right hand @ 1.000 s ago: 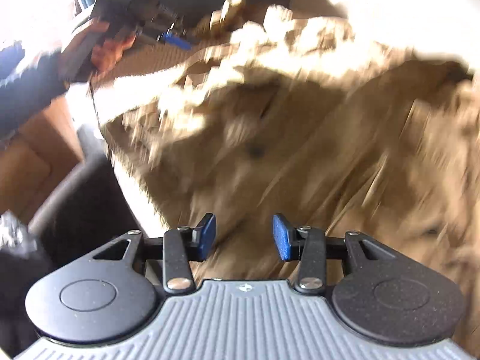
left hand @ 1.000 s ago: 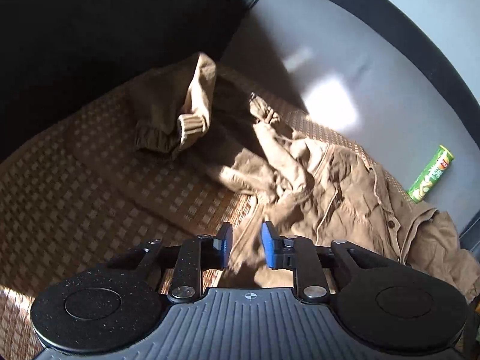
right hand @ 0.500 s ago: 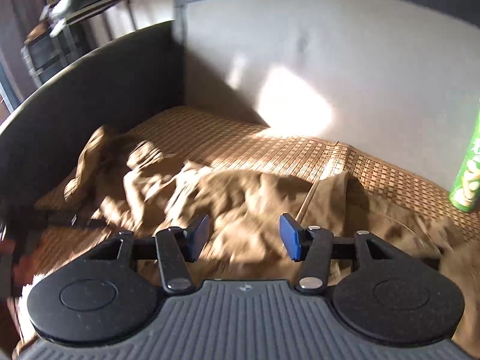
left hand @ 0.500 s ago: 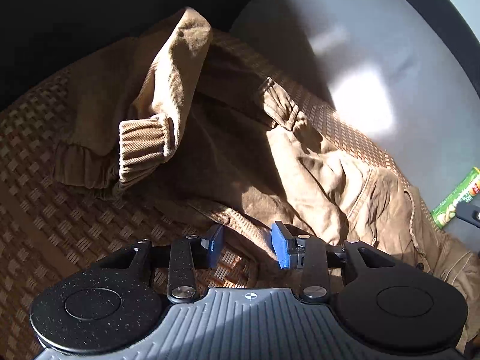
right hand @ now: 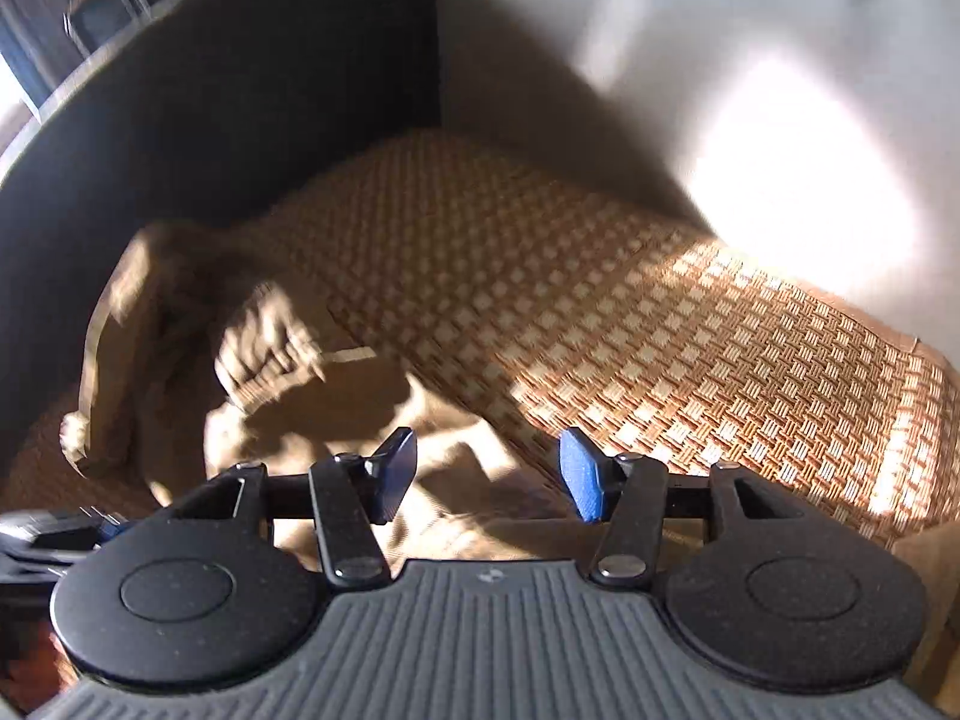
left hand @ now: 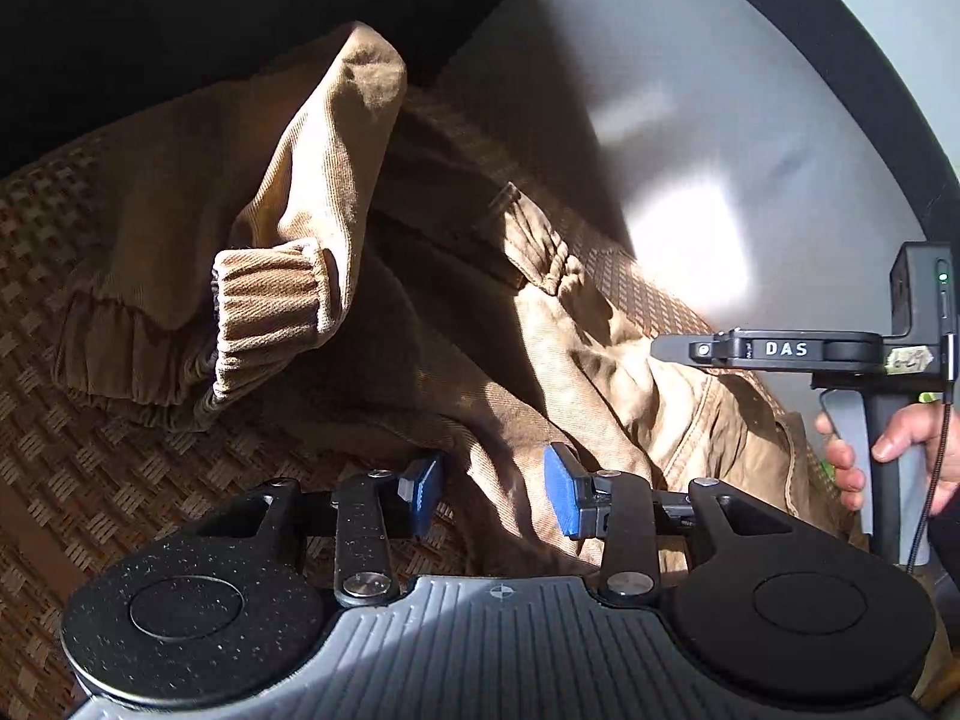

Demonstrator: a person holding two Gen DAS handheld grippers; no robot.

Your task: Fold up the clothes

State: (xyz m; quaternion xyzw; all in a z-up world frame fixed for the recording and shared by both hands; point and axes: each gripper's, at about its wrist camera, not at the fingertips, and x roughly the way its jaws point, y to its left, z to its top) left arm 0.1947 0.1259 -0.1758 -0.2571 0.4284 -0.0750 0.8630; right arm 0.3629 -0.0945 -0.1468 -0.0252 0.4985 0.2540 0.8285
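- Two sets of jaws, both parted about halfway and gripping nothing: the left gripper (left hand: 493, 489) has its blue pads either side of a ridge of cloth, with no squeeze on it that I can see.
- Right gripper (right hand: 486, 474) also stands apart and empty, hovering above cloth near where it meets bare mat; the view is blurred, so I cannot tell how close it is to the fabric.
- Just ahead of the left jaws lies the crumpled tan corduroy jacket (left hand: 372, 372), rumpled, not yet flattened or folded.
- One sleeve doubles back on itself, its ribbed cuff (left hand: 270, 294) sitting on top of the heap; a second gathered cuff (left hand: 540, 246) pokes out farther back.
- Underneath it all, the brown woven rattan sofa mat (right hand: 630, 330), half in sun, half in shadow, dark sofa arm on one side and grey sofa back (left hand: 690, 120) behind.
- In the left view, the person's hand (left hand: 888, 450) on the right tool's handle, close beside the jacket.
- My read: we're at the spreading stage. Best play is for each side to pinch a single layer at a hem or shoulder, well apart, then lift and pull away from each other.
- Watch out for grabbing several layers at once, which would only drag the tangle along.
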